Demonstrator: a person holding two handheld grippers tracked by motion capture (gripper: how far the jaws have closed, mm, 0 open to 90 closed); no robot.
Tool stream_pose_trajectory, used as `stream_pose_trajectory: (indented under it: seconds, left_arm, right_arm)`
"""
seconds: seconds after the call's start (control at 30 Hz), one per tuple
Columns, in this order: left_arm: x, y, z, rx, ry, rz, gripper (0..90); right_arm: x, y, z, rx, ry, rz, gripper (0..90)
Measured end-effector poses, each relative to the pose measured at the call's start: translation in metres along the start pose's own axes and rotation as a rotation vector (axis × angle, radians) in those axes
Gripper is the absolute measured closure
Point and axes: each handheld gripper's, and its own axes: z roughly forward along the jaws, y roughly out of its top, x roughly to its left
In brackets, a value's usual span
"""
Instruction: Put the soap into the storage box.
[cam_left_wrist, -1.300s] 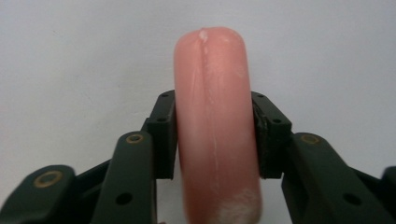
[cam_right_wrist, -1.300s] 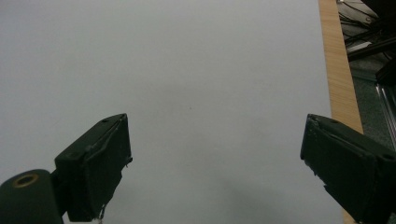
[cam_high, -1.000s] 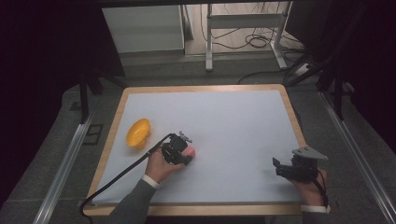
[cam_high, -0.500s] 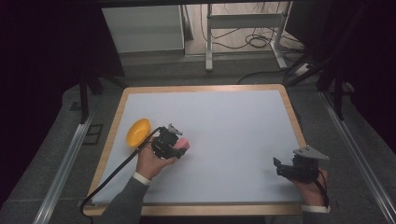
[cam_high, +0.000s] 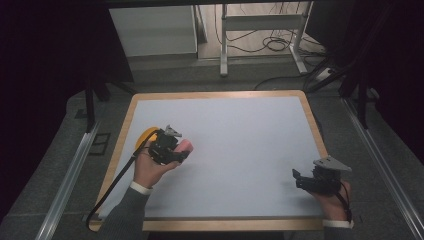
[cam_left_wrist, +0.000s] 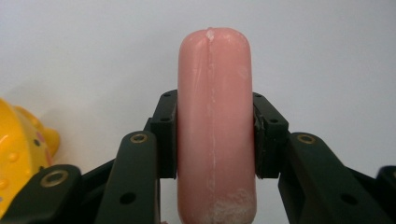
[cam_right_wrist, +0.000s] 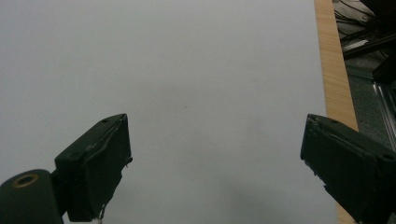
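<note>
- Two black jaws of your left gripper (cam_left_wrist: 215, 140) press flat against the long sides of the pink sausage (cam_left_wrist: 215, 126); that clamp across its middle lets the rounded end stick out past the jaw tips, free to be set down first; in the high view the left gripper (cam_high: 176, 149) holds it at the left part of the table.
- Just beside it, touching or nearly so, sits the yellow toy (cam_high: 145, 136); I'd judge you hold the sausage close to it to lay one by the other, though I can't tell whether they touch.
- Well apart, your right gripper (cam_right_wrist: 215, 163) has its jaws spread wide with nothing between them; it waits near the wooden edge (cam_right_wrist: 332, 60) of the white table top (cam_high: 240, 130), probably to stay out of the way.
</note>
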Motion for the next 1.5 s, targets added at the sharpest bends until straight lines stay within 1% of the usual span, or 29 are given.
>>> stream_pose_trajectory:
  seconds: [0.1, 0.4, 0.8, 1.03, 1.5]
  left_arm:
    - [0.002, 0.000, -0.002, -0.002, -0.002, -0.005, 60.1]
    - [0.010, 0.001, -0.010, -0.015, 0.017, -0.018, 60.2]
    - [0.028, -0.003, -0.024, -0.031, 0.046, -0.051, 60.2]
    - [0.037, -0.005, -0.028, -0.038, 0.063, -0.071, 60.2]
    - [0.052, -0.013, -0.033, -0.040, 0.083, -0.109, 60.2]
  right_arm:
    - [0.000, 0.000, 0.000, 0.001, 0.000, 0.003, 8.3]
    - [-0.001, 0.000, -0.001, -0.003, -0.001, 0.006, 8.3]
    - [-0.002, 0.000, -0.001, -0.002, -0.001, 0.006, 8.3]
    - [-0.002, 0.000, -0.001, -0.001, -0.004, 0.007, 8.3]
    - [-0.002, -0.001, 0.000, 0.006, -0.005, 0.004, 8.3]
